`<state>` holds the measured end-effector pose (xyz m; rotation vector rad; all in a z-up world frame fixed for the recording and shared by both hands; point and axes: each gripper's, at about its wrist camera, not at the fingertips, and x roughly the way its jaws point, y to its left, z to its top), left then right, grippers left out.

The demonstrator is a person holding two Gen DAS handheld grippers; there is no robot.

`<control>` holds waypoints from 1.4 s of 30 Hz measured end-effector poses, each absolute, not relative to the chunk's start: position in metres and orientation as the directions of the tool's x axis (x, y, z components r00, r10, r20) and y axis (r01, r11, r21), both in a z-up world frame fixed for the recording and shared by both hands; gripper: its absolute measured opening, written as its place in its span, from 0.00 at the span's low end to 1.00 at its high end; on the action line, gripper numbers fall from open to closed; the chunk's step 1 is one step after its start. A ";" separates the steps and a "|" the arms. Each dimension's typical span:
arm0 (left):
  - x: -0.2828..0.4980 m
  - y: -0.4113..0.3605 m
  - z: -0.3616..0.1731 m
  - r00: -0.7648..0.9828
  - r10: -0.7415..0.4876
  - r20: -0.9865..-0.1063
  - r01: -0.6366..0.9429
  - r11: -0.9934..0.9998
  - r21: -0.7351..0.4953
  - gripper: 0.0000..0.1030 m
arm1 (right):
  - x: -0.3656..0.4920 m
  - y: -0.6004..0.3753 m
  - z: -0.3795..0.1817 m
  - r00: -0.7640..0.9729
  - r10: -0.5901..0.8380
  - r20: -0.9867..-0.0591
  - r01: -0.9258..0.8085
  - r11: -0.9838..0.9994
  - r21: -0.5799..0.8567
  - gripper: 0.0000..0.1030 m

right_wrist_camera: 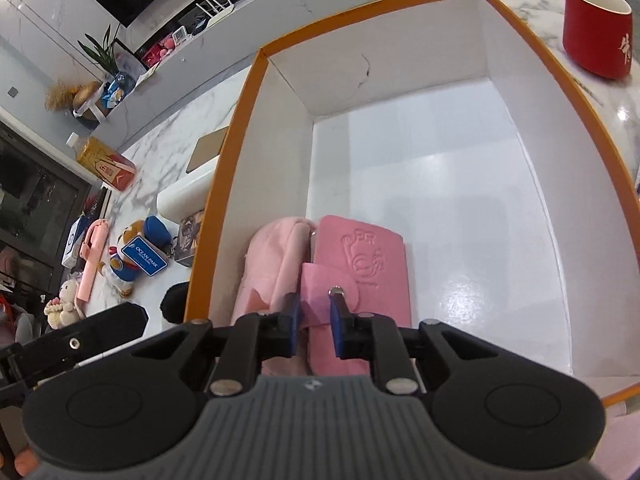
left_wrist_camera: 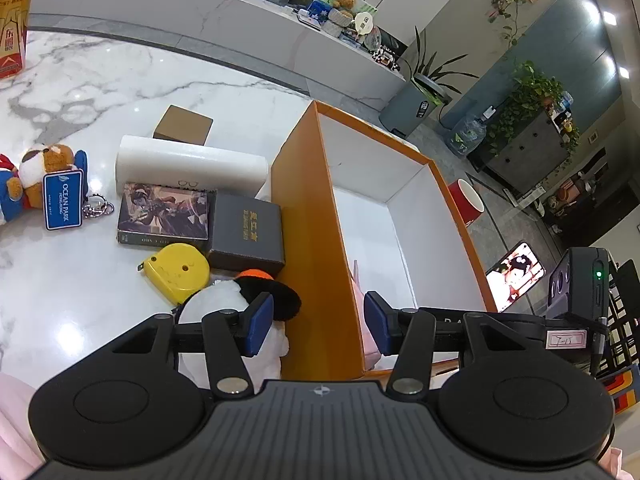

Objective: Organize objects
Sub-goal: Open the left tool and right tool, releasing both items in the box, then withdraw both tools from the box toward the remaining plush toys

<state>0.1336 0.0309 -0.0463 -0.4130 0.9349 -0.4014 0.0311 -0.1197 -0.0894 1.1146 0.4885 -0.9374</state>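
An orange box with white inside walls stands on the marble table. In its near left corner lie a pale pink pouch and, beside it, a pink wallet with an embossed face. My right gripper reaches into the box, its blue pads pinched narrowly on the wallet's snap flap. My left gripper hangs open astride the orange box's left wall, touching nothing. A black-and-white penguin plush lies just outside that wall, under the left finger.
Left of the box lie a yellow tape measure, a black box, an illustrated card box, a white roll, a brown box and a tagged bear plush. A red cup stands at the box's right.
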 end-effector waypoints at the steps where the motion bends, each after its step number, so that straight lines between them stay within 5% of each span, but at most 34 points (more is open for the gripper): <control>1: 0.133 0.030 -0.046 0.531 -0.501 -0.683 0.152 0.850 -0.505 0.56 | 0.031 -0.119 -0.089 0.542 -0.388 -0.745 0.833 0.131 0.538 0.21; 15: 0.130 0.035 -0.037 0.547 -0.485 -0.682 0.164 0.861 -0.481 0.56 | 0.026 -0.114 -0.067 0.531 -0.449 -0.719 0.839 0.154 0.522 0.32; 24: 0.130 0.061 -0.020 0.568 -0.446 -0.692 0.250 0.894 -0.371 0.56 | 0.071 -0.109 -0.013 0.597 -0.468 -0.652 0.795 0.451 0.405 0.37; 42: 0.184 0.081 -0.065 0.491 -0.366 -0.791 0.661 0.747 0.065 0.56 | 0.209 -0.176 -0.052 0.410 -0.169 -0.896 0.430 0.902 0.026 0.42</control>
